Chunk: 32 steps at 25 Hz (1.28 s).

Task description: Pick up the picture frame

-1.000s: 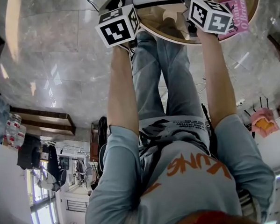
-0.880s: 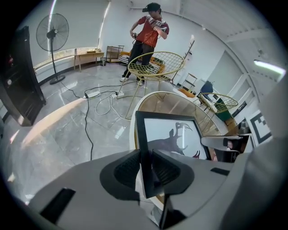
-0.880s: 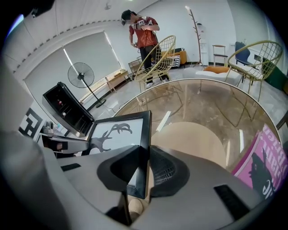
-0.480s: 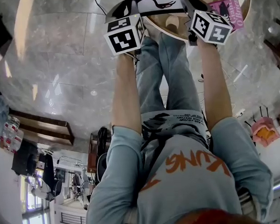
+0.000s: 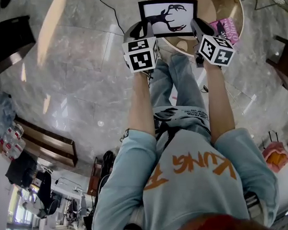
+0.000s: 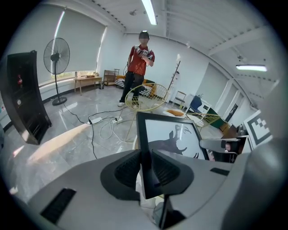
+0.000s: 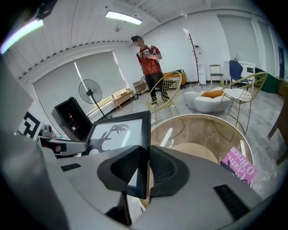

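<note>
Left gripper (image 5: 143,29) and right gripper (image 5: 196,26) jaws each clenched on a side edge of the black rectangular picture frame (image 5: 168,18), over the round glass desk (image 5: 220,4).

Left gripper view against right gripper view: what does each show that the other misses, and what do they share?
Only the left gripper view: cables trailing over the floor. Only the right gripper view: the pink book on the round glass table. Both: the picture frame gripped at an edge, the standing fan and a person in a red shirt.
</note>
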Each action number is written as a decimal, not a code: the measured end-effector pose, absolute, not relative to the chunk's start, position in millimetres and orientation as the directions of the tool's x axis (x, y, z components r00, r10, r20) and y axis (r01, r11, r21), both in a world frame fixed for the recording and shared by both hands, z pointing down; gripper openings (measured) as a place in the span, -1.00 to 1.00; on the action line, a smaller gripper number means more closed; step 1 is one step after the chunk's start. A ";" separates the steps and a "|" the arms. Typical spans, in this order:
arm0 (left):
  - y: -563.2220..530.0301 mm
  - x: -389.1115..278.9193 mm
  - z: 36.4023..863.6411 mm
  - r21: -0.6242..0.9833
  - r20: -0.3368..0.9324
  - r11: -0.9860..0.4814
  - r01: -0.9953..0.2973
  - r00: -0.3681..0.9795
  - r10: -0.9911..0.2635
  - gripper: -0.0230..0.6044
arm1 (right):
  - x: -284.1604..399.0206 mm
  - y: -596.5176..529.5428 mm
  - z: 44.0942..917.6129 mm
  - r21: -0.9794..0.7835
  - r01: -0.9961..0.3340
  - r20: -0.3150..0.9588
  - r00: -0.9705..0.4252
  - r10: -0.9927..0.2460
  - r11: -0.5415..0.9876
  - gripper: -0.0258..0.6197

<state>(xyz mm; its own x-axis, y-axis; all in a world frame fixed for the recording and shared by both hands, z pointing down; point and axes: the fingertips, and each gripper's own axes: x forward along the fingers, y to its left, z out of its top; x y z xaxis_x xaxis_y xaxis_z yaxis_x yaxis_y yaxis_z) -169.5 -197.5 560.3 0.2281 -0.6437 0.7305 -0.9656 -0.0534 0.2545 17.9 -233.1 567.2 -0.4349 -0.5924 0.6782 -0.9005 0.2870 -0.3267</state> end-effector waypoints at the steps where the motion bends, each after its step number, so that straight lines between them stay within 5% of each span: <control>1: -197.2 -172.3 548.0 0.254 0.723 -0.054 -0.966 0.227 -0.653 -0.63 | 15.3 -233.4 555.6 -0.328 -0.899 0.670 -0.438 -0.599 0.290 -0.71; 19: -236.0 -215.6 262.0 0.196 0.440 -0.066 -0.978 0.148 -0.886 -0.66 | -27.1 -282.3 277.2 -0.286 -0.865 0.387 -0.498 -0.776 0.413 -0.72; 32: -229.6 -206.4 167.3 0.120 0.212 -0.175 -0.977 0.198 -0.957 -0.67 | -17.1 -272.9 175.5 -0.199 -0.864 0.152 -0.493 -0.857 0.462 -0.71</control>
<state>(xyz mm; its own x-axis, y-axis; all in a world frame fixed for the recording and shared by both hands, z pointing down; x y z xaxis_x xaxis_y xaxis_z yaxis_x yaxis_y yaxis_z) -206.4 -229.6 167.3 0.1977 -0.9572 0.2115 -0.9772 -0.1754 0.1195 -17.1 -272.9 175.5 -0.4927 -0.8568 0.1522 -0.8644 0.4617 -0.1990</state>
